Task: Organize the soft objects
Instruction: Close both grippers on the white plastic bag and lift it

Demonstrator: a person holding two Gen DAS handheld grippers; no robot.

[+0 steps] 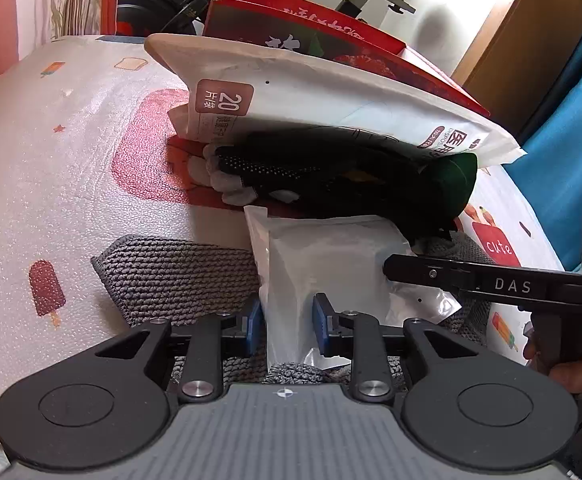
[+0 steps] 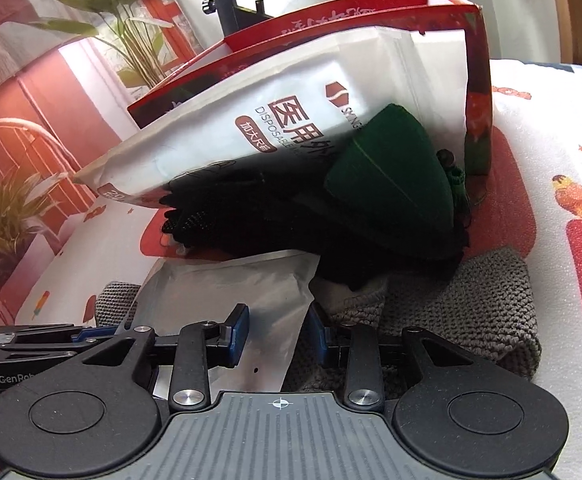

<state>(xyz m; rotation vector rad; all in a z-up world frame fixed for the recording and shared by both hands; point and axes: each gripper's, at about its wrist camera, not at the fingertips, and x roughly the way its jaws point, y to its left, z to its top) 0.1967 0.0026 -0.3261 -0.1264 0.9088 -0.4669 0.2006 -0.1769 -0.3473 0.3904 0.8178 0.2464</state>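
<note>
Between both tongs (image 1: 287, 320), white pouch (image 1: 323, 256), pinched

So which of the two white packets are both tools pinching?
The plain silvery pouch lying on the grey knitted cloth, not the printed mask bag leaning above.

Black tool (image 1: 287, 320), blue pads (image 1: 321, 322)

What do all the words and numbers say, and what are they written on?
"20" with "片/袋": brown patch on the white mask bag.
"医用", "加大尺码" and "DISPOSABLE": the same bag, right wrist view; the rest is hidden.
"DAS": finger of the right gripper.
"GenRob", cut off: body of the left gripper.
"cute": red patch on the table cover.
White characters on the red box: too blurred to read.
</note>
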